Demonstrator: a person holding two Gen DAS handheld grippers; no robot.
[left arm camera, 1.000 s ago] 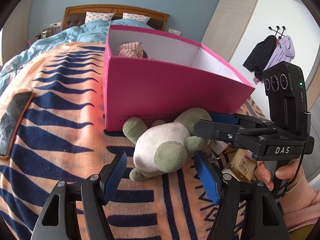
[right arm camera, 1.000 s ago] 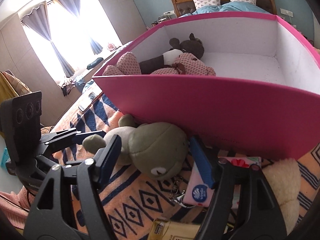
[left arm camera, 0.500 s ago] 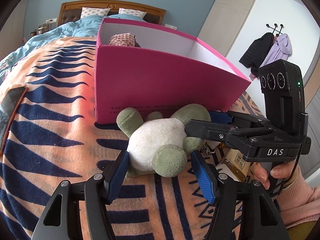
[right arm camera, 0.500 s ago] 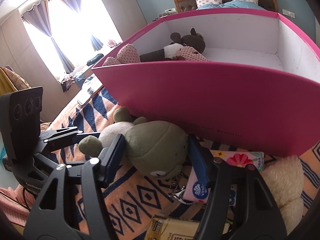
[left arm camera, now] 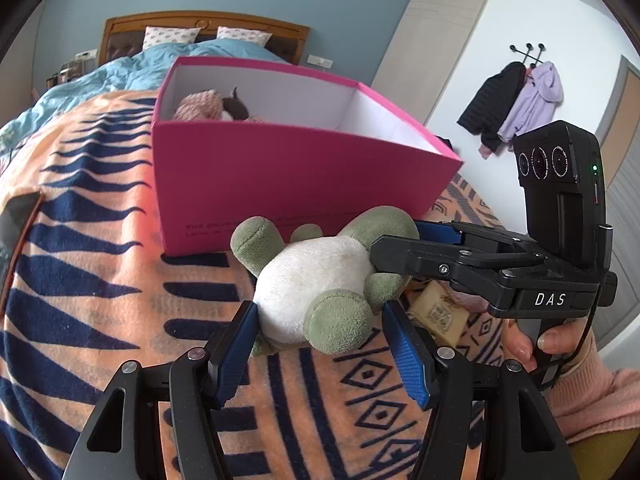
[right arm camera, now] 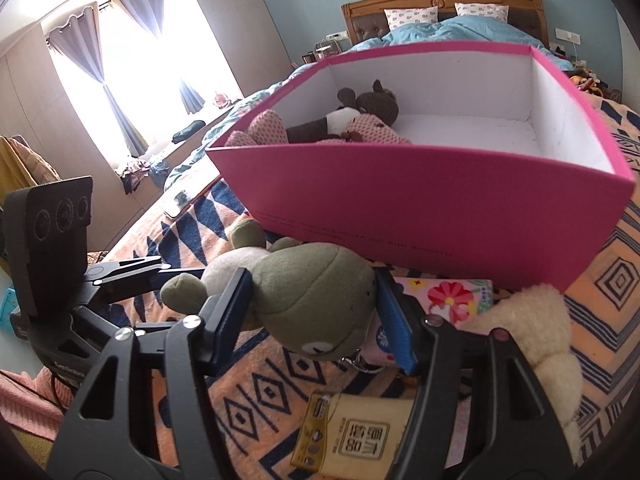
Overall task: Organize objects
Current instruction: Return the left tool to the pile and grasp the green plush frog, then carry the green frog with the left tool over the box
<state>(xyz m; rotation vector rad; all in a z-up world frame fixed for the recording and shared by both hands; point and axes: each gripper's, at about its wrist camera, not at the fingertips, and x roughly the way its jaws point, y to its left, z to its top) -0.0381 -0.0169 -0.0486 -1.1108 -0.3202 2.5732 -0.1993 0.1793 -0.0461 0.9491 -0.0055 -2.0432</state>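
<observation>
blue pads of the left gripper [left arm camera: 320,336] sit nearest in its view, clamped on the white belly & green legs of a frog plush [left arm camera: 320,280]. left pad presses the belly; right pad is against a foot. right gripper [right arm camera: 316,308] has the same toy by the head, both pads squeezed into the green fabric, face w/ its stitched eye hanging down. so both tongs are closed on one plush, each abt half-way in, holding it from opposite ends. frog looks lifted just off the blanket [left arm camera: 100,280], orange w/ navy stripes & diamonds, though contact underneath can't be told for sure. a hand [left arm camera: 536,344] in a pink sleeve grips the right tool's handle.

under and beside the frog: a gold packet [right arm camera: 360,436] w/ printed characters, a pink floral pouch [right arm camera: 452,296] just behind the right pad, a cream fluffy item [right arm camera: 536,332] touching the pouch's right end. metal clip dangles below the frog's head.

just behind the plush stands a pink box [right arm camera: 440,208], white inside, open top. a knit doll [right arm camera: 360,120], brown & pink, lies in its left end; rest of the floor is bare. a phone [right arm camera: 180,200] lies on the blanket left of the box.

farther back: blue duvet [left arm camera: 160,68], pillows, wooden headboard. jackets [left arm camera: 516,104] on wall hooks; curtains [right arm camera: 96,52] at a bright window.
</observation>
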